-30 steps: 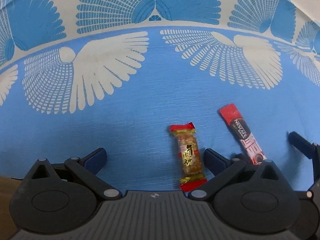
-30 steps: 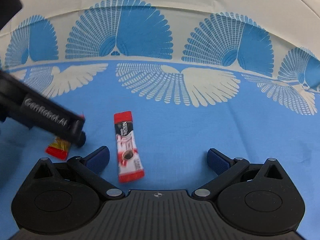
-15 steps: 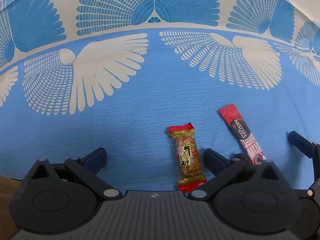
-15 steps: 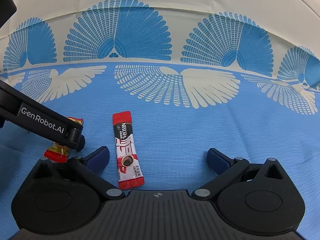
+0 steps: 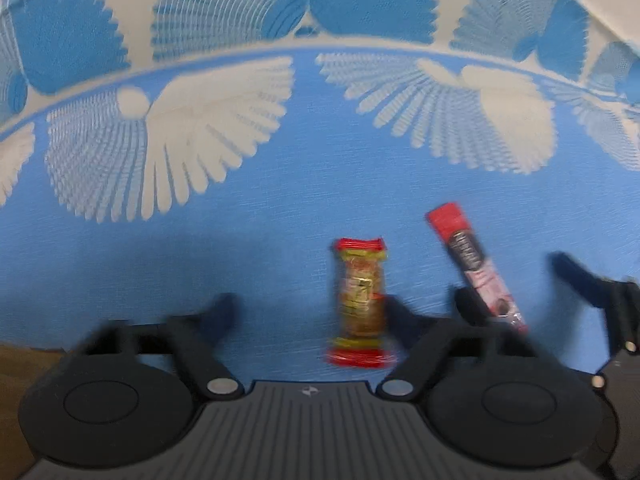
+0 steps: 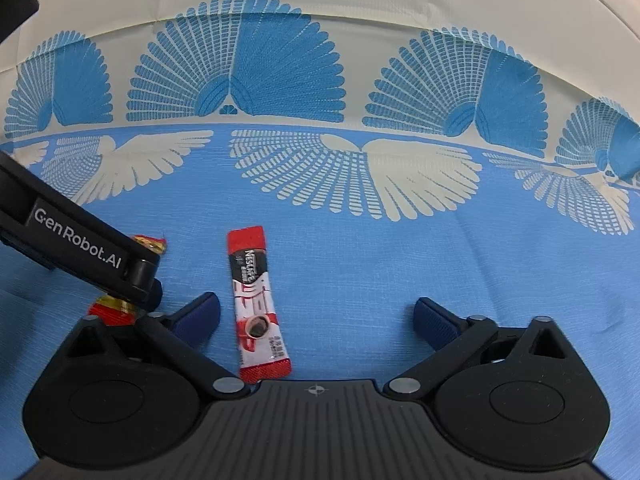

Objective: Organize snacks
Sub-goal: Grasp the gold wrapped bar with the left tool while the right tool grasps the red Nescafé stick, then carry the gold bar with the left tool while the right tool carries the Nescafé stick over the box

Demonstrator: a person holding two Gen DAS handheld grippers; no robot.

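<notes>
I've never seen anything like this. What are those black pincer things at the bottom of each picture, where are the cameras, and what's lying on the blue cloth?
No robot here: a person holds one two-finger gripper in each hand, each with a camera looking along its fingers. The left gripper is closing around a peanut candy, not yet squeezing it. The right gripper is also closing, with a Nescafe coffee stick lying between its fingers, nearer one of them. Both snacks rest on a blue-and-white patterned tablecloth. Nothing is lifted.

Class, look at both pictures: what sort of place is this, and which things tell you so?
Probably a home table set for sorting snacks: a blue and white patterned tablecloth covers it, with a wrapped candy and a Nescafe coffee stick lying flat on it.
</notes>
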